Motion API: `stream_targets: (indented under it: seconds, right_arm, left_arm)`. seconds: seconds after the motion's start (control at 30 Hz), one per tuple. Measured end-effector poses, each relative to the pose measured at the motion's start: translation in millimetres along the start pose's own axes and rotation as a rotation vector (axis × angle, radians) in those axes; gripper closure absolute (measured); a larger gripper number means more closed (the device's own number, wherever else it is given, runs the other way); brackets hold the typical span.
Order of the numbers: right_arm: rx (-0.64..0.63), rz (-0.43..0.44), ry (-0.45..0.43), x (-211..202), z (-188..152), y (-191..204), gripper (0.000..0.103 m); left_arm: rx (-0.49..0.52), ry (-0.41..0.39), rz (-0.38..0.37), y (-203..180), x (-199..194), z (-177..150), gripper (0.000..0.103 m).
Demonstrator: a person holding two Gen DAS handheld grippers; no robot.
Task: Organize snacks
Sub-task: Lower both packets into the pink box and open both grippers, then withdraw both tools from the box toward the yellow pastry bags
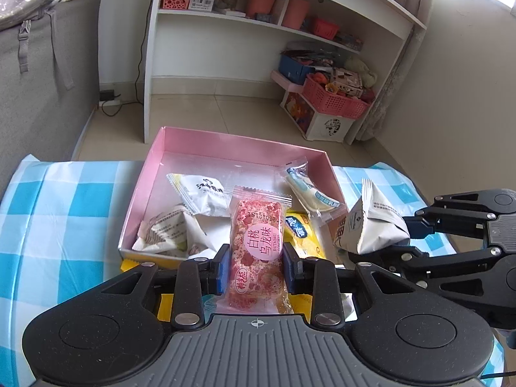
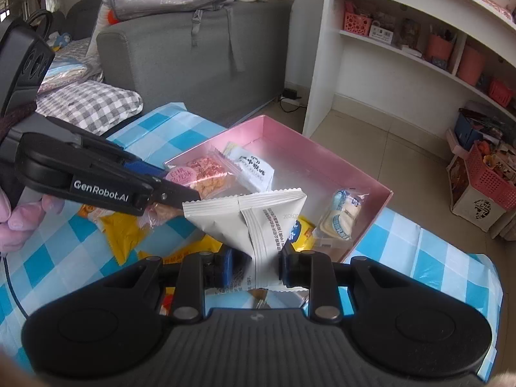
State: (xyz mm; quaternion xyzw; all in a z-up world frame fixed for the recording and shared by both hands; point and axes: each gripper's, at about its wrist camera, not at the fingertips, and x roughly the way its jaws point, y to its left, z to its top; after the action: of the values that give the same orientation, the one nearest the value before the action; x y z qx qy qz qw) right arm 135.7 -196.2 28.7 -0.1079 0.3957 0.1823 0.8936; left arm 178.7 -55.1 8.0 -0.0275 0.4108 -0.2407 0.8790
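Snacks fill both views, and from the left wrist we see the left gripper point(image 1: 257, 264) closed on a pink snack bar point(image 1: 256, 251) — a crinkly clear wrapper over a speckled pink-and-white block, with a round pink label on its face. The blue pads press its two long sides, and the bar is held over the near edge of the pink box point(image 1: 240, 143), a shallow square cardboard tray with a silvery floor. Inside lie a white pillow pack point(image 1: 200, 193) with serrated ends, a crumpled white wrapper point(image 1: 167, 229) and a clear-wrapped cream cake point(image 1: 311, 190) leaning on the right wall. A yellow packet point(image 1: 304, 235) pokes out beside the bar. The box sits on a glossy blue-and-white checked cloth point(image 1: 64, 213). At the right edge the right gripper point(image 1: 380, 242) pinches a white pyramid pouch point(image 1: 371, 222), matte and sharply creased. From the right wrist we see that gripper point(image 2: 254, 267) clamped on the same pouch point(image 2: 254, 216) — its pads squeeze the narrow lower end while the crimped top seam fans out wide above. The pouch hangs over the cloth point(image 2: 419, 251) just in front of the box point(image 2: 322, 148). On the left, the left gripper point(image 2: 180, 196) holds the pink bar point(image 2: 209, 174) at the box's near-left corner, with the white pack point(image 2: 254, 167) just behind it and the cream cake point(image 2: 342, 216) against the right wall.
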Motion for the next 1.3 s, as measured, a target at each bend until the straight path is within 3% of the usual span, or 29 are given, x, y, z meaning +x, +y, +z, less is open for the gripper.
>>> stream_targets:
  seconds: [0.43,0.67,0.83,0.9,0.97,1.1,1.3]
  right_arm:
    - [0.149,-0.074,0.018,67.3,24.6,-37.0,0.078]
    - [0.236,-0.093,-0.005,79.1,29.1,-48.3,0.078]
    - [0.272,-0.104,-0.002,82.6,29.6,-50.1,0.077]
    - [0.288,-0.109,-0.014,81.2,30.3,-49.3,0.074]
    - [0.303,-0.11,-0.028,76.9,30.2,-49.7,0.059]
    - [0.319,-0.111,-0.032,65.7,31.6,-50.8,0.055]
    - [0.341,-0.103,-0.053,41.8,28.1,-45.4,0.039]
  left_arm:
    - [0.052,0.058,0.073,12.7,64.4,18.4,0.073]
    - [0.066,0.01,0.113,21.8,83.4,32.4,0.073]
    - [0.072,-0.028,0.098,22.1,83.1,37.4,0.072]
    - [0.078,-0.033,0.082,21.8,79.3,36.9,0.07]
    - [0.08,-0.042,0.08,21.4,73.1,35.9,0.064]
    - [0.078,-0.041,0.066,23.1,58.6,34.5,0.042]
    - [0.091,-0.023,0.077,22.9,32.3,25.8,0.03]
